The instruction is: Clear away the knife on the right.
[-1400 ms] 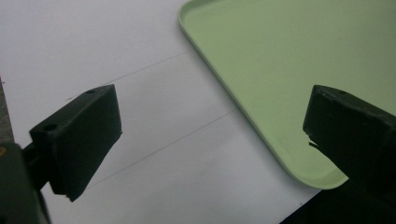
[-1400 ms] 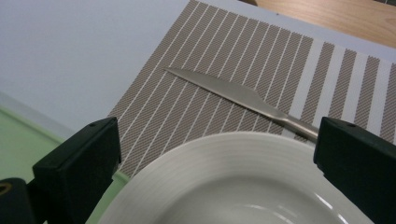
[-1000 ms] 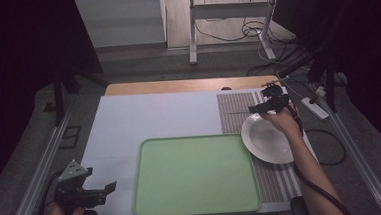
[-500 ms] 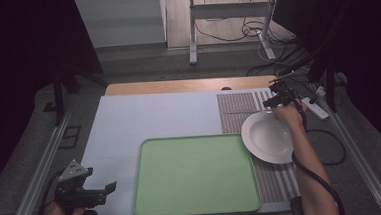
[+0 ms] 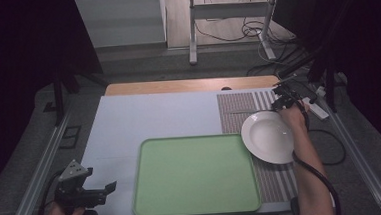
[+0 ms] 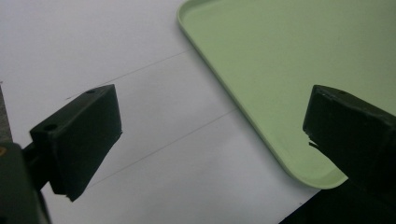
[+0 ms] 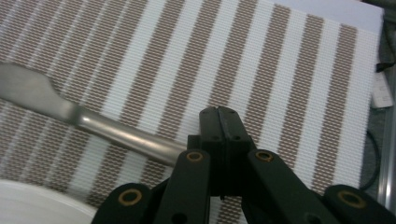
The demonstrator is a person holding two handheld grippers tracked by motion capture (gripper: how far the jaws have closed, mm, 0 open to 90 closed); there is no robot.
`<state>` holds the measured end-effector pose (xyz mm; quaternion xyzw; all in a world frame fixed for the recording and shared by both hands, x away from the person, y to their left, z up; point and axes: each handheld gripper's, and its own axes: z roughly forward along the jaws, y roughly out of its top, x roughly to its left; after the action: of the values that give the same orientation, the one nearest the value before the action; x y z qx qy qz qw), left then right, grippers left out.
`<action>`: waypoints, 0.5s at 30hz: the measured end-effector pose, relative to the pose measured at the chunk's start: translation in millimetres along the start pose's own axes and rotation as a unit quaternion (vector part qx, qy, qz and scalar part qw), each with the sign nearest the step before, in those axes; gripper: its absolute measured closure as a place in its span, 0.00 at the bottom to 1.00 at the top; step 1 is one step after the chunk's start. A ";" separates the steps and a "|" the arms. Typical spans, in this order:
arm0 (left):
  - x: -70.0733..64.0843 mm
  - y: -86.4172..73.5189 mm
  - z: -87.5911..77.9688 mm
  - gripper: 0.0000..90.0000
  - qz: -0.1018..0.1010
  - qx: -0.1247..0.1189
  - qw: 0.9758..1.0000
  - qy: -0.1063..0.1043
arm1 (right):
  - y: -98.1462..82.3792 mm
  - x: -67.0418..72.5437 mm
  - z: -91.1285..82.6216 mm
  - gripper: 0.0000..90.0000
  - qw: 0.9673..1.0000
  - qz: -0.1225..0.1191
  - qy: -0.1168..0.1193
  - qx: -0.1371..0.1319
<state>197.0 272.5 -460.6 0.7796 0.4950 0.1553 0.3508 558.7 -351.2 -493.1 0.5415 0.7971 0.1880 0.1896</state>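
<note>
Grasp step: my right gripper [image 7: 223, 122] had just closed on the knife [image 7: 70, 114] handle, blade out left of the fingers; left gripper [image 6: 210, 140] open, idle; next needs a level lift.

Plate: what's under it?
The plate lies on the striped mat, its left edge over the green tray's rim. Whatever is beneath its middle is covered.
</note>
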 end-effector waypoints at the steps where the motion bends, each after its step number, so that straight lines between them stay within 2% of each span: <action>1: -0.2 0.0 0.0 0.05 0.000 0.000 1.000 0.000 | -1.2 -1.3 -0.3 1.00 1.000 0.001 0.001 0.005; 9: -0.9 -0.3 -0.2 0.05 0.004 0.000 1.000 0.002 | -15.7 -8.6 -14.1 1.00 0.998 -0.010 0.019 0.058; 15: -1.8 0.1 0.2 0.05 0.007 0.002 1.000 0.003 | -22.4 -15.1 -19.1 1.00 0.997 -0.007 0.037 0.072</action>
<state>196.5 270.8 -460.4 0.7833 0.4909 0.1591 0.3467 536.5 -374.8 -486.6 0.5409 0.8187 0.1490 0.1220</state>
